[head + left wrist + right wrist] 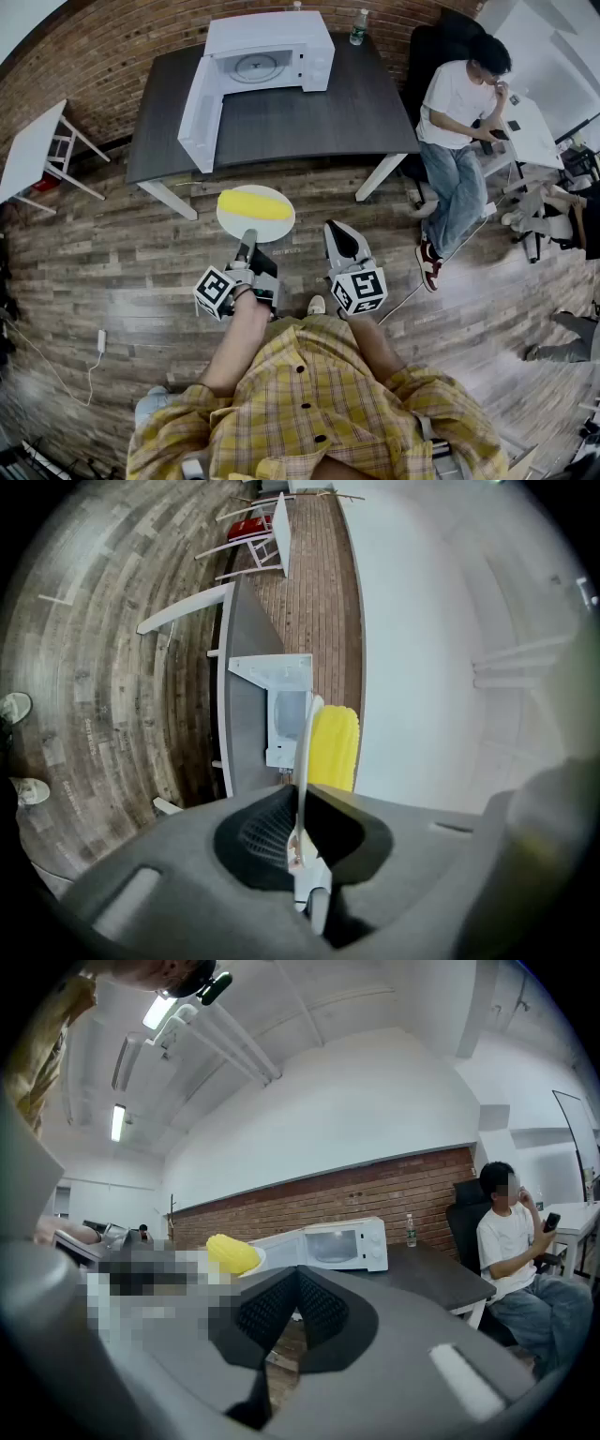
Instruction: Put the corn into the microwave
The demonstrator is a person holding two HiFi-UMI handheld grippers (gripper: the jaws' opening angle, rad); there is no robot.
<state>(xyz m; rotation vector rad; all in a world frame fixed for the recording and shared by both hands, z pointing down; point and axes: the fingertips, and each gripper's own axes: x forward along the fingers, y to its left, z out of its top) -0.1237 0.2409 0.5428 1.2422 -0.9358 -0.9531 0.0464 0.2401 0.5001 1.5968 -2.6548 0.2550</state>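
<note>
A yellow corn cob [255, 204] lies on a round white plate [274, 228], held above the wooden floor in front of the dark table [309, 117]. My left gripper [247, 236] is shut on the plate's near rim. In the left gripper view the plate [307, 747] shows edge-on between the jaws, with the corn [335, 747] beside it. The white microwave [267, 61] stands at the back of the table with its door [199, 103] swung open towards me. My right gripper [336, 234] hangs beside the plate, shut and empty [298, 1279]; its view shows the corn [232, 1252] and the microwave [328, 1244].
A person [459, 103] sits on a dark office chair right of the table, near a white desk. A water bottle [358, 26] stands at the table's back right corner. A small white table [28, 150] is at the left. A cable and adapter [101, 339] lie on the floor.
</note>
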